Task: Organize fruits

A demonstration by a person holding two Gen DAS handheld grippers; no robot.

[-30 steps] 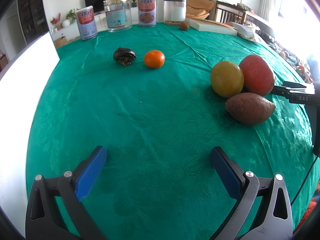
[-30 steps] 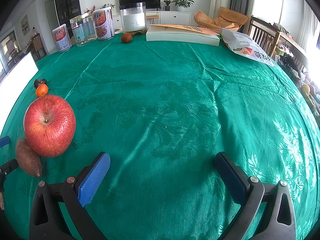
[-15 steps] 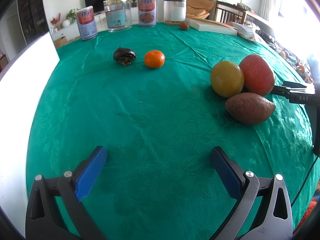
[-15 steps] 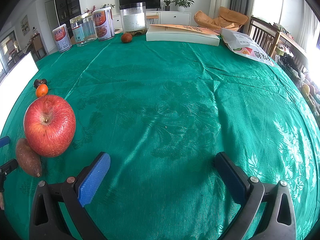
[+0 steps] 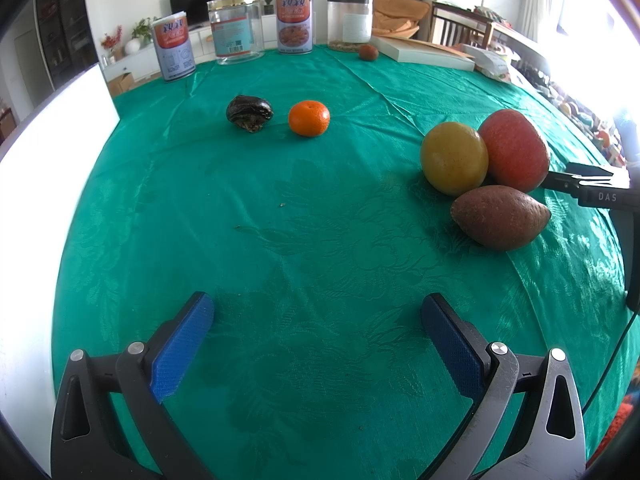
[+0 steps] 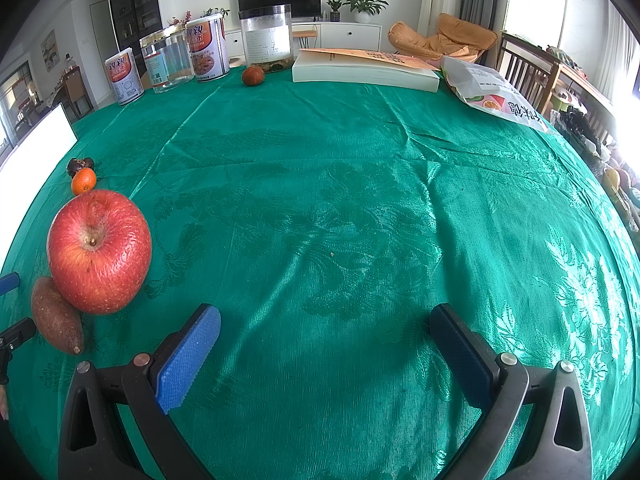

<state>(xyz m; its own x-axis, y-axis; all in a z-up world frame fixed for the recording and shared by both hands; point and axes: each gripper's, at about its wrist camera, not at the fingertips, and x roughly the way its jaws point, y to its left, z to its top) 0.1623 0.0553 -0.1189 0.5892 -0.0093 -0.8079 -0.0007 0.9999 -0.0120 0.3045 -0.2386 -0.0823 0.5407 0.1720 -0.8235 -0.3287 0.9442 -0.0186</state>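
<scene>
- Left wrist view: the left tongs point(image 5: 318, 336) are seen nearest, spread wide with nothing between the blue pads, held low over a bare part of the green-clothed bench point(image 5: 304, 248); nothing is gripped, so a next target is probably being chosen.
- In the right wrist view the right tongs point(image 6: 325, 344) are likewise spread and empty above bare cloth, with the fruit cluster off to their left; a swing leftward would be needed before anything could be pinched.
- Just beyond, to the right in the left wrist view, three fruits are found gathered: a brown oval fruit point(image 5: 500, 216) nearest, a yellow round fruit point(image 5: 454, 158) behind it, and a red apple point(image 5: 514, 150) beside that. They are touching or nearly so, which suggests a collecting spot where sorted fruit is being grouped.
- A dark tip of the other tool is seen just beside the apple at the right edge.
- Farther off and left of centre, a small orange point(image 5: 309, 118) and a dark wrinkled fruit point(image 5: 250, 113) lie close together but well apart from the cluster; they are judged to be the pieces not yet brought over.
- At the far edge, a small reddish-brown fruit point(image 5: 368, 52) is set near a clear jar point(image 5: 349, 24), with two printed tins, another jar and a white book point(image 5: 424, 50) lined up alongside, likely pushed back to leave working room.
</scene>
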